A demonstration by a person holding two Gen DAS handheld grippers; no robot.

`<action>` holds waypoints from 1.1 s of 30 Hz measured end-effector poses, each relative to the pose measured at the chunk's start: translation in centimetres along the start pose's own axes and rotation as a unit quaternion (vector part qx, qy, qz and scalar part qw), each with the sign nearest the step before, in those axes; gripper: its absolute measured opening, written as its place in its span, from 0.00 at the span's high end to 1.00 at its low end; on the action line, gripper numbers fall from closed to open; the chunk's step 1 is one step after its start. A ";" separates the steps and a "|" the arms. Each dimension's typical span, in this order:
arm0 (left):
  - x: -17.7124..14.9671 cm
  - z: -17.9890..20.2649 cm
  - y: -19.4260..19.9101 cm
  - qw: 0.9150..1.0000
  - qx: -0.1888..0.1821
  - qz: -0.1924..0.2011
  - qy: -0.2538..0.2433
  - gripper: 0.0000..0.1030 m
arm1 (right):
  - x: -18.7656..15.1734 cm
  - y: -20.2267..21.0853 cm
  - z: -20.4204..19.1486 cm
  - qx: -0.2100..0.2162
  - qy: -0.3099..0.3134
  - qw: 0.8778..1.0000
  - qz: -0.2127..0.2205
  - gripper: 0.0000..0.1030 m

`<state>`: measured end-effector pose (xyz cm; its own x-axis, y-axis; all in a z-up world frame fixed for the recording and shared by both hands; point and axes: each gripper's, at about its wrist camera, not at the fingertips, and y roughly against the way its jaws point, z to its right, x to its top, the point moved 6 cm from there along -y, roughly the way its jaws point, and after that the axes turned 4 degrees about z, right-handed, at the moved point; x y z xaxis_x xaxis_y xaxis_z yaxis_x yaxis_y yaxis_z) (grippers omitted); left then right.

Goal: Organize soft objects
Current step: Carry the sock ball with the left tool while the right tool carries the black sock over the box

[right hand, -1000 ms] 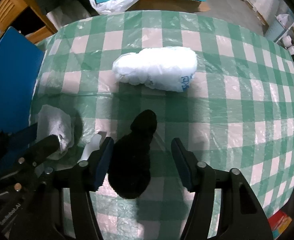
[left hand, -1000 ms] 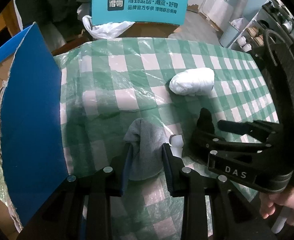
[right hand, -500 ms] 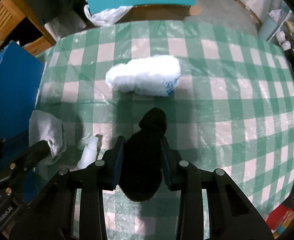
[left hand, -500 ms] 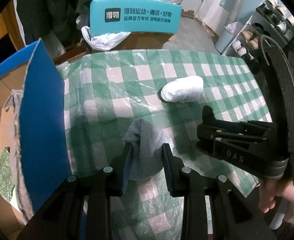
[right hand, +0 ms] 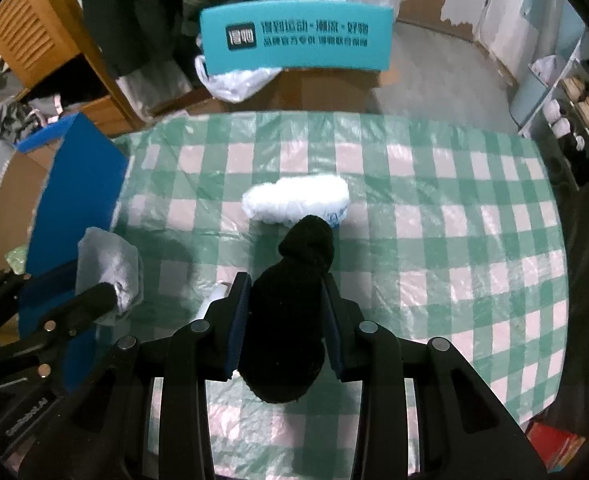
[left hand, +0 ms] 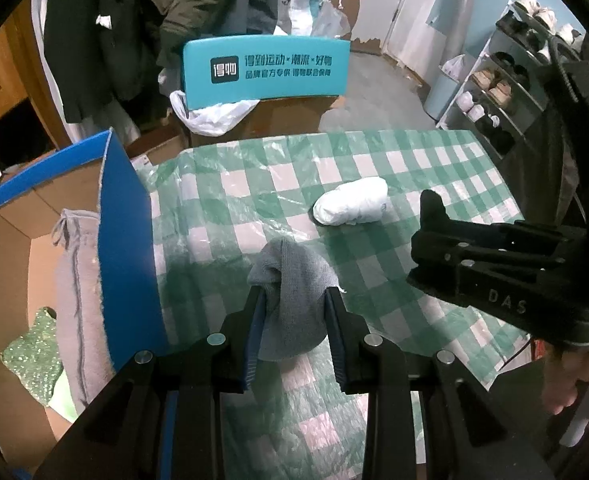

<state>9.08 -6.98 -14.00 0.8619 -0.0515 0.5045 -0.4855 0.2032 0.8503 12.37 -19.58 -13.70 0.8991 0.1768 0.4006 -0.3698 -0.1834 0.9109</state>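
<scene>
Above the checked table [left hand: 434, 184], each tool carries one soft item clear of the cloth.

The left tool [left hand: 294, 316] is clenched on a grey sock [left hand: 292, 292], pinched at mid-length so the toe flops forward and the rest sags beneath; the right tool [right hand: 284, 312] is clenched likewise on a black sock [right hand: 290, 304]. Both look light, limp and compressible, so a mid-body pinch should hold them, though a loose end may drag or snag on a box edge. A white wrapped bundle [right hand: 296, 200] lies on the table beyond them, plumper and probably slippery in its film; I would grip it across the narrow middle. The blue-walled cardboard box [left hand: 126, 240] at the left, already holding grey clothing [left hand: 74, 292], seems the likely destination.
</scene>
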 end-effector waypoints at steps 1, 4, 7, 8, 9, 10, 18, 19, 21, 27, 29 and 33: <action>0.0 0.0 0.3 1.000 0.000 0.003 0.000 0.71 | 0.2 0.2 -0.2 0.002 0.001 1.000 0.003 0.68; 0.1 0.1 1.3 1.000 0.001 0.013 -0.002 0.71 | 0.5 1.2 -0.7 0.006 0.005 1.000 0.013 0.68; 0.3 0.1 2.3 1.000 0.001 0.023 -0.003 0.71 | 0.6 2.2 -1.3 0.011 0.010 1.000 0.023 0.68; 0.3 0.1 2.5 1.000 0.001 0.025 -0.003 0.71 | 0.6 2.4 -1.6 0.013 0.014 0.999 0.026 0.68; 0.3 0.0 2.8 1.000 0.001 0.027 -0.003 0.71 | 0.7 2.7 -1.8 0.015 0.016 0.999 0.028 0.68; 0.3 0.0 3.2 1.000 0.002 0.030 -0.003 0.71 | 0.7 3.0 -2.0 0.017 0.018 0.999 0.031 0.68; 0.0 -0.7 5.3 0.999 0.010 0.046 -0.009 0.71 | 0.8 4.7 -3.5 0.025 0.033 0.998 0.046 0.68; 0.0 -0.8 5.6 0.999 0.011 0.048 -0.009 0.71 | 0.8 4.9 -3.7 0.026 0.034 0.998 0.048 0.68; -0.1 -1.0 6.1 0.999 0.011 0.052 -0.008 0.71 | 0.8 5.2 -4.0 0.027 0.037 0.998 0.051 0.68; -0.2 -1.7 7.5 0.998 0.015 0.064 -0.004 0.71 | 0.9 6.1 -5.2 0.035 0.048 0.996 0.060 0.68; -0.3 -1.9 7.8 0.998 0.016 0.066 -0.003 0.71 | 1.1 6.4 -5.8 0.038 0.052 0.996 0.064 0.68; -0.5 -2.8 8.6 0.997 0.017 0.072 0.004 0.71 | 1.4 6.8 -6.9 0.043 0.059 0.995 0.069 0.68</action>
<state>4.84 -2.48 -7.37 0.7839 -0.0163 0.6207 -0.6090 0.1741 0.7738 9.46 -13.93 -6.26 0.8052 0.2547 0.5355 -0.4627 -0.2949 0.8360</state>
